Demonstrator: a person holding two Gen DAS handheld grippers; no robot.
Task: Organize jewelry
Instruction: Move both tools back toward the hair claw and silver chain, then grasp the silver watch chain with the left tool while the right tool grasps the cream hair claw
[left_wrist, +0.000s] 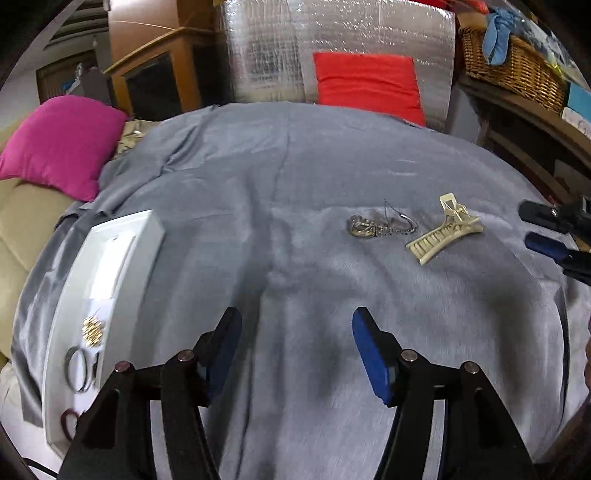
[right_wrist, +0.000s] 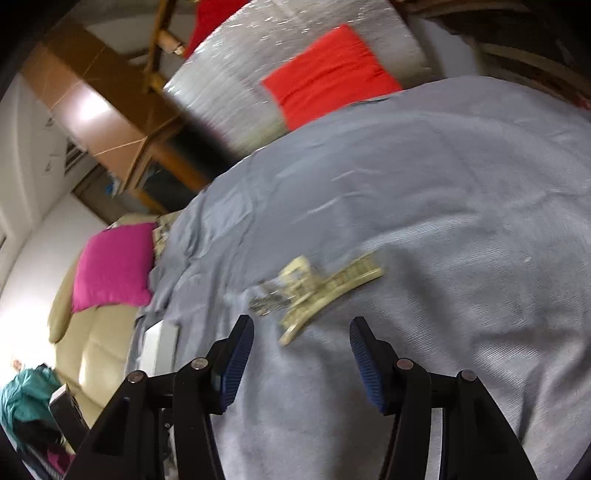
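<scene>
A cream hair claw clip (left_wrist: 445, 230) lies on the grey cloth (left_wrist: 295, 177) at the right, with a dark chain and pendant (left_wrist: 373, 226) just left of it. A white tray (left_wrist: 110, 269) at the left holds gold earrings (left_wrist: 92, 329), a ring-shaped bangle (left_wrist: 78, 368) and a dark red band (left_wrist: 68, 422). My left gripper (left_wrist: 295, 347) stands open over bare cloth, nothing between its fingers. My right gripper (right_wrist: 301, 354) is open just short of the clip (right_wrist: 325, 291) and the blurred chain (right_wrist: 267, 301); its fingertips (left_wrist: 546, 230) show at the right edge of the left wrist view.
A magenta cushion (left_wrist: 61, 146) rests on a beige sofa (left_wrist: 22, 221) left of the table. A red cushion (left_wrist: 367, 83) leans on a silver foil sheet (left_wrist: 332, 44) behind. A wicker basket (left_wrist: 513, 62) and shelves stand at the right, a wooden cabinet (left_wrist: 159, 74) at the back left.
</scene>
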